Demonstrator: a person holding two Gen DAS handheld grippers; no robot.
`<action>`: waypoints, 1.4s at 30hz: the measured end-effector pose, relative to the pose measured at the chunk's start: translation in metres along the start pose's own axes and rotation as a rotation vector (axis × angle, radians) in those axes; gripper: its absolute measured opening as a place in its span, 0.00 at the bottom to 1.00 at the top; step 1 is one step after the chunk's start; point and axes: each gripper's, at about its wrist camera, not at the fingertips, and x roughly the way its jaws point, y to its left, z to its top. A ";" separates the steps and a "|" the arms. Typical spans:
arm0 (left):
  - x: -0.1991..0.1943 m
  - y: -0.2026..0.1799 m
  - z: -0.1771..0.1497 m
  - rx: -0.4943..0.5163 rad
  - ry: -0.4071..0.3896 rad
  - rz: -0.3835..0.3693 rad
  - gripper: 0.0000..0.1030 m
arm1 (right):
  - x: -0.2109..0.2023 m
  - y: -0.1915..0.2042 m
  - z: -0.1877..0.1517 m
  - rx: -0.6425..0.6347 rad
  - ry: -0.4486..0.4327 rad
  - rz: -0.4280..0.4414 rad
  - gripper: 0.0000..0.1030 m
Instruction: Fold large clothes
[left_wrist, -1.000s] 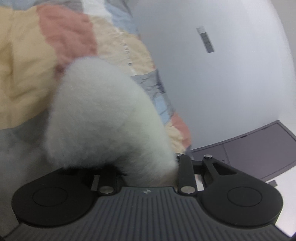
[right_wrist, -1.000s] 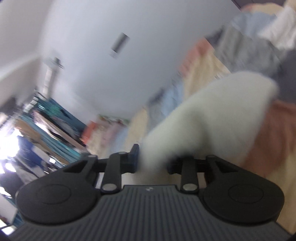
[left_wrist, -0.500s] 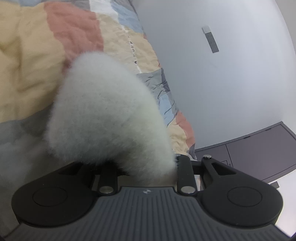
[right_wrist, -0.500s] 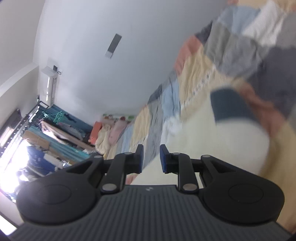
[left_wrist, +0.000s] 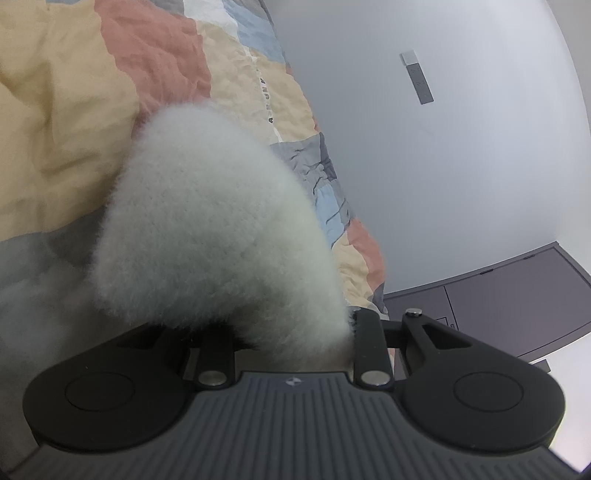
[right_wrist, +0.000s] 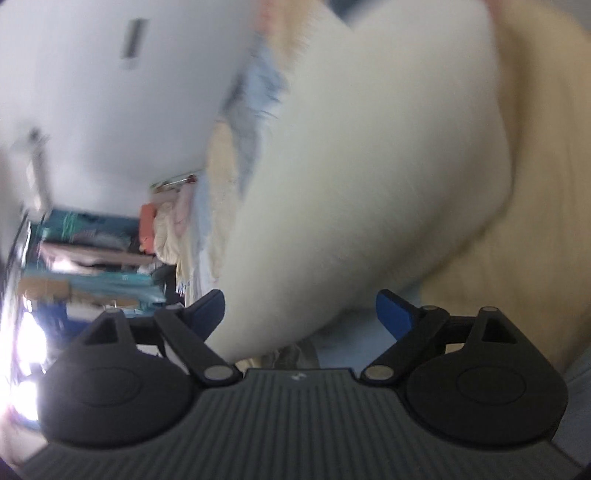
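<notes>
A white fluffy garment rises in a hump from my left gripper, which is shut on a fold of it; the fleece hides the pads. Beneath it lies a patchwork quilt of beige, pink, grey and blue. In the blurred right wrist view the same white garment lies spread over the quilt. My right gripper is opening, its blue pads far apart. A lower edge of the garment reaches into the gap, and the pads do not press on it.
A pale wall with a small grey switch plate stands past the bed's edge, with a dark cabinet below it. In the right wrist view, a heap of clothes and cluttered shelves sit at the far left.
My right gripper let go of the white garment, rolled and sank toward the bed, and its jaws spread wide. The left gripper keeps its hold and has hardly moved.
</notes>
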 end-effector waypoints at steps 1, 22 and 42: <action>0.000 0.001 0.000 -0.003 0.000 -0.001 0.30 | 0.007 -0.008 0.001 0.049 -0.007 -0.006 0.88; 0.022 0.013 -0.004 0.053 0.014 -0.014 0.32 | 0.078 -0.017 0.028 0.001 -0.328 0.064 1.00; 0.020 -0.085 -0.001 0.193 -0.021 -0.258 0.31 | 0.003 0.093 0.089 -0.382 -0.382 0.328 0.37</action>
